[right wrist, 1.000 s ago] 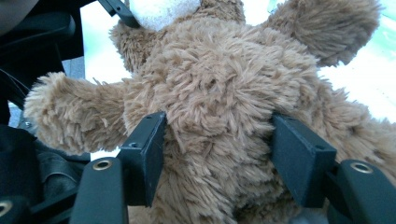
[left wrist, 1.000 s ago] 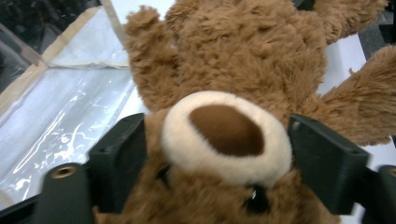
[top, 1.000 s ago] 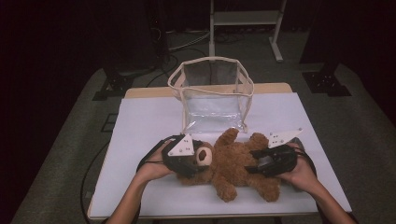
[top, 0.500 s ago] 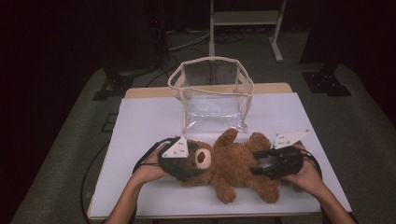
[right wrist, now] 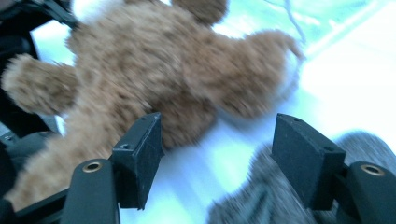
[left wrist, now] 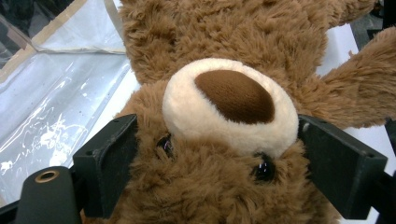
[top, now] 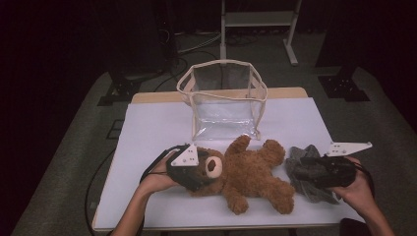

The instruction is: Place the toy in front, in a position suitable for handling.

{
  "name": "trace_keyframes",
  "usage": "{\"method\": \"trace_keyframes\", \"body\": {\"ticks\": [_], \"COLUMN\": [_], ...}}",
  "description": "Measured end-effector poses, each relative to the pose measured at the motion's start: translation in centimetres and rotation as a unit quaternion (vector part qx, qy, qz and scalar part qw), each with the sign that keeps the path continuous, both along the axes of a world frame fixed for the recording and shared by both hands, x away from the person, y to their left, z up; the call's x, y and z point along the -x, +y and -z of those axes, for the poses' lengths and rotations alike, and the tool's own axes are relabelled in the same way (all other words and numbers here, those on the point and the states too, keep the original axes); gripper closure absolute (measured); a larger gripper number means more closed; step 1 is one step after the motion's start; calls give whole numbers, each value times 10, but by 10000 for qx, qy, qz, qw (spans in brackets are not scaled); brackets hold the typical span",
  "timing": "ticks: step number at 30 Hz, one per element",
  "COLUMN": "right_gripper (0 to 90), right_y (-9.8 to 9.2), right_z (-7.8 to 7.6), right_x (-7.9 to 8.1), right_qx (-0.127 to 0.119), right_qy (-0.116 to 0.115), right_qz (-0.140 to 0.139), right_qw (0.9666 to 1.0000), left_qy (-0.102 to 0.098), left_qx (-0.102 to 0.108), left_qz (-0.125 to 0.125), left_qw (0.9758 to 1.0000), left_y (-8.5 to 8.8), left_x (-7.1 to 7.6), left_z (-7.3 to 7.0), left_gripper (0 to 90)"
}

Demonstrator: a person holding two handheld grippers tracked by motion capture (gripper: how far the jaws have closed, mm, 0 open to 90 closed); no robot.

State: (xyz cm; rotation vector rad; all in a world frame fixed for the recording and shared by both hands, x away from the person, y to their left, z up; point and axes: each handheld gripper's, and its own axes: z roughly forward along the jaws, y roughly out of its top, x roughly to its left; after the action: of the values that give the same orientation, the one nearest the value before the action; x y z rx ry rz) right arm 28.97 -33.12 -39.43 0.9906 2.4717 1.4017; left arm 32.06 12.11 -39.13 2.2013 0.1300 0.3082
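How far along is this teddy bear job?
Done: grey cloth lies beside the teddy bear. In hand: left gripper clamps its head, right gripper hangs open above the cloth; both jaws have just been opening. Left: probably bagging, since the clear bag looks empty.

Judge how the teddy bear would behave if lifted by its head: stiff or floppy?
Probably floppy: the teddy bear lies sprawled, limbs splayed on the table. Its plush head bulges between the left tool jaws, so likely soft, light, and unlikely to slip.

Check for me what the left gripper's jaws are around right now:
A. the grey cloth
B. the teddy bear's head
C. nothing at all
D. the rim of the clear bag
B: the left gripper has a jaw on each side of the teddy bear's head, by its eyes.
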Motion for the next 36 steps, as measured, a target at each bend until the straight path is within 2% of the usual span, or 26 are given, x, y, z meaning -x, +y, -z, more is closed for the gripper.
{"method": "trace_keyframes", "body": {"ticks": [1, 5, 6, 15, 18, 19, 22, 26, 30, 33, 34, 35, 36], "right_gripper": [320, 319, 318, 314, 319, 319, 308, 282, 263, 347, 347, 385, 526], "right_y": [-7, -13, -16, -18, -15, -15, -18, -20, -16, -14, -14, -14, -15], "right_z": [7, 18, 26, 58, 57, 55, 51, 49, 55, 59, 59, 58, 56], "right_x": [0, -1, -2, -10, -10, -9, -10, -12, -19, -21, -21, -20, -19], "right_qx": [98, 283, 417, 771, 857, 881, 858, 906, 1082, 1146, 1146, 1154, 1168], "right_qy": [67, 165, 229, 350, 260, 211, 210, 183, 244, 190, 190, 200, 265], "right_qz": [122, 265, 358, 586, 582, 589, 584, 604, 534, 612, 612, 647, 708], "right_qw": [9999, 9991, 9982, 9947, 9943, 9942, 9944, 9939, 9924, 9913, 9913, 9910, 9903], "left_qy": [-14, -37, -31, -13, -29, -45, -75, -27, 97, 275, 275, 278, 291], "left_qx": [-22, -34, -21, 0, -21, -85, -76, -75, -50, 17, 17, 30, 24], "left_qz": [1, 17, 23, -87, -89, -135, -107, -115, -70, -57, -57, -76, -108], "left_qw": [10000, 10000, 10000, 10000, 10000, 9999, 9999, 9999, 9999, 9996, 9996, 9996, 9995], "left_y": [0, 0, 1, 9, 9, 9, 10, 12, 12, 10, 10, 10, 9], "left_x": [0, 0, 0, -2, -2, -2, -1, -2, -5, -7, -7, -7, -7], "left_z": [0, -2, -3, -6, -6, -7, -8, -7, -2, 4, 4, 4, 4], "left_gripper": [150, 150, 150, 150, 133, 114, 113, 108, 106, 102, 103, 103, 103]}}
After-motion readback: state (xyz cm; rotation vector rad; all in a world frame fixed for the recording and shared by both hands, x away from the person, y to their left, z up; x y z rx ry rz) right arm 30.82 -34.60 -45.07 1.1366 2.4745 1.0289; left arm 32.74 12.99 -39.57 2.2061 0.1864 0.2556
